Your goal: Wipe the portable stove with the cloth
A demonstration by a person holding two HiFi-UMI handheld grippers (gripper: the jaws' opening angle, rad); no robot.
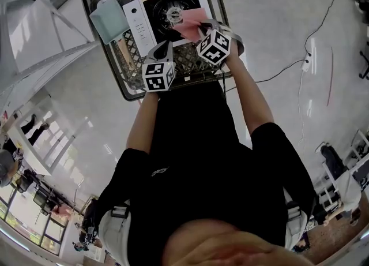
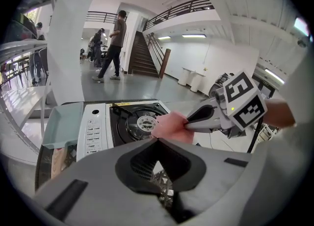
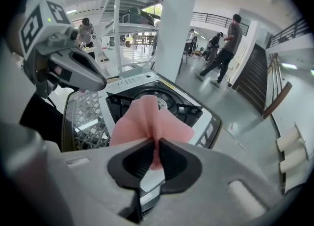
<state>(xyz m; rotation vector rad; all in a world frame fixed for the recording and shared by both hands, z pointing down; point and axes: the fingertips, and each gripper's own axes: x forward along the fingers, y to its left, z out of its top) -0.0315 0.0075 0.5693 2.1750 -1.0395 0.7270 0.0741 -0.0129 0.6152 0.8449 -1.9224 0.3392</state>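
The portable stove (image 1: 138, 14) is white with a black burner well and sits on a wire-mesh cart (image 1: 187, 63). My right gripper (image 1: 203, 28) is shut on a pink cloth (image 1: 187, 25), which hangs over the burner's right side. In the right gripper view the cloth (image 3: 147, 119) bunches out of the closed jaws of that gripper (image 3: 157, 144), above the stove (image 3: 196, 114). My left gripper (image 1: 167, 45) hovers at the stove's near edge, shut with nothing in it. In the left gripper view its tips (image 2: 157, 140) meet below the cloth (image 2: 171, 127) and the stove (image 2: 95, 129).
A pale teal tray (image 1: 109, 19) lies left of the stove on the cart. Black cables (image 1: 288, 66) run over the grey floor to the right. A white pillar (image 3: 176, 19), shelving, a staircase (image 2: 144, 56) and several people stand further off.
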